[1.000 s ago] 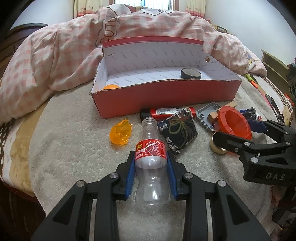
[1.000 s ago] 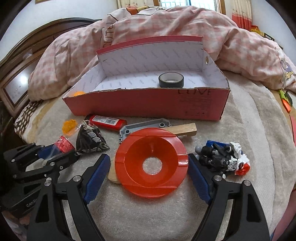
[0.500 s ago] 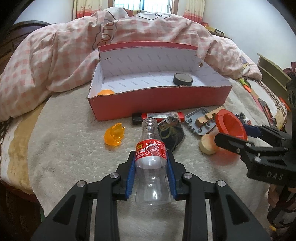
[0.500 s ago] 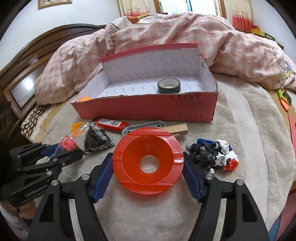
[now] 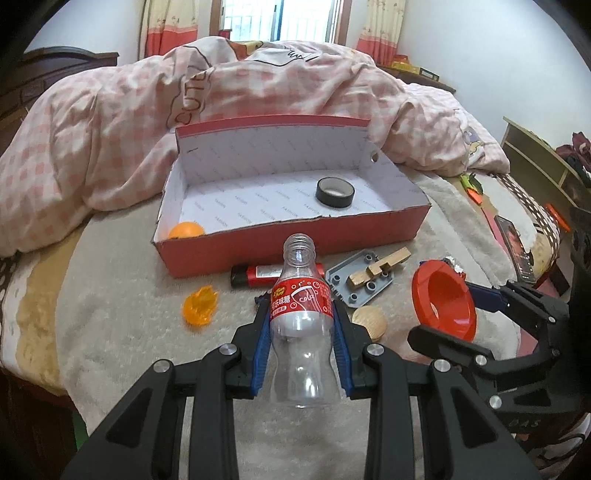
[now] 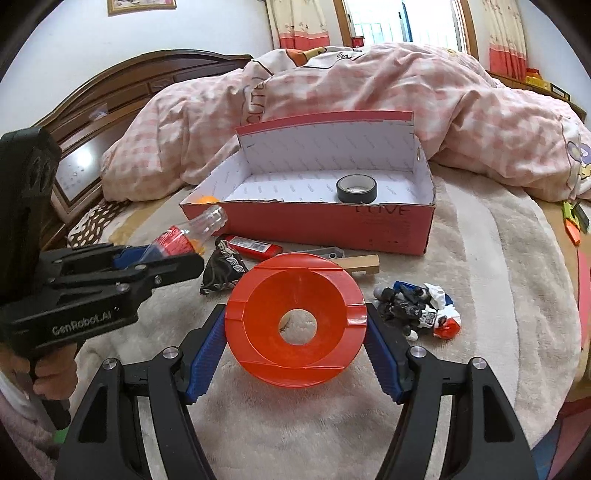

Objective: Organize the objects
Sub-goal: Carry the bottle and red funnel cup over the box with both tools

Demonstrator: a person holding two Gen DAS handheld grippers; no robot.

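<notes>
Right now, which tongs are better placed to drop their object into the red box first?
Left. The left tongs hold the bottle pointing at the red box; the right tongs with the funnel sit farther back.

On the bed (image 5: 110,332) lie a quilt (image 5: 110,129), red box (image 5: 295,251), lighter (image 5: 258,275), amber toy (image 5: 199,306), wooden ball (image 5: 371,319), pouch (image 6: 223,269) and robot toy (image 6: 417,310).

light: room is being lit brightly by daylight from the window (image 5: 280,18), blown out white | shadows: soft ones are being cast under the grippers | glare: headboard (image 6: 79,162) is being struck by a bright patch | distortion: edges are being bent and vignetted black | focus: all is being rendered sharp
</notes>
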